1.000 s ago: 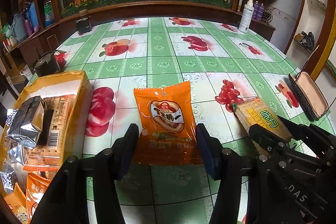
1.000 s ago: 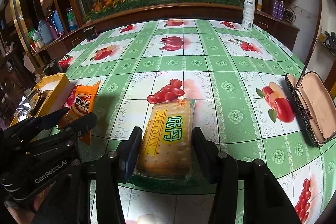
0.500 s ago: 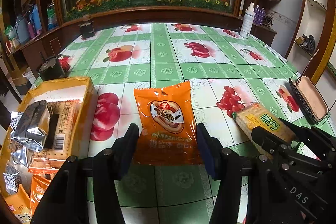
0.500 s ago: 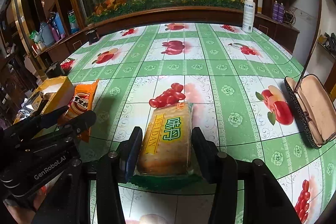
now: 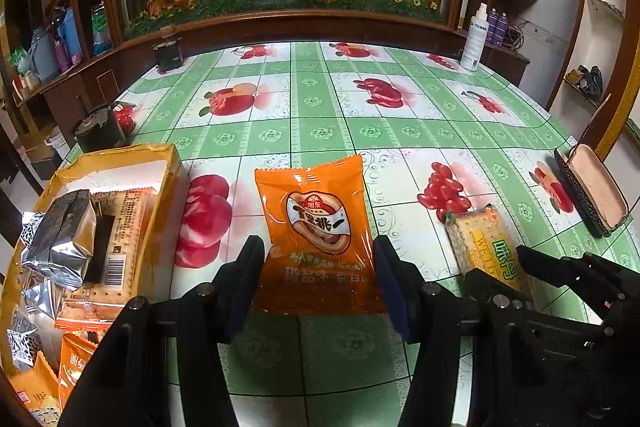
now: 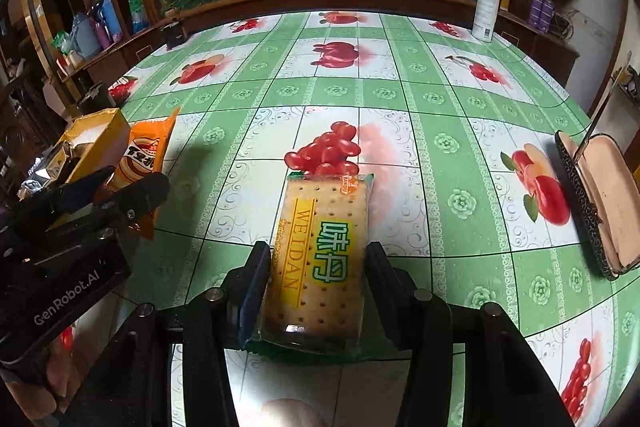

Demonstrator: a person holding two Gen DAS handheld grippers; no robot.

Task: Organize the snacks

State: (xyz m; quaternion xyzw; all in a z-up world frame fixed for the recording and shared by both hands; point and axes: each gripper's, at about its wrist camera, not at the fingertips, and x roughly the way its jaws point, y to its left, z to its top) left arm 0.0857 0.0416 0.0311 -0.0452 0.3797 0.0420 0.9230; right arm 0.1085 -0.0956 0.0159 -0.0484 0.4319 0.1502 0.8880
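Jaws of the right gripper (image 6: 316,287) have just been opening, with the cracker pack (image 6: 320,259) between them. A second ago they pinched its long sides; now a sliver of gap shows at the right pad while the left pad sits at the wrapper's edge, so the pack looks let go, though the angle makes that hard to be sure of. The pack lies flat on the table (image 6: 440,131), its far end at the printed red berries.

The left gripper (image 5: 316,279) has not changed: its jaws stand half-apart with the pads pressed against both sides of the orange snack packet (image 5: 316,235), which appears gripped; whether it is raised off the cloth or resting on it I cannot tell.

Further left, the yellow box (image 5: 160,187) sits open at the table's edge, already holding silver pouches and other packets. An open glasses case (image 6: 600,203) lies well apart on the right.

Judged from this, the crackers have been set down rather than boxed, so both snacks are not yet in the box, the orange packet being the nearer.
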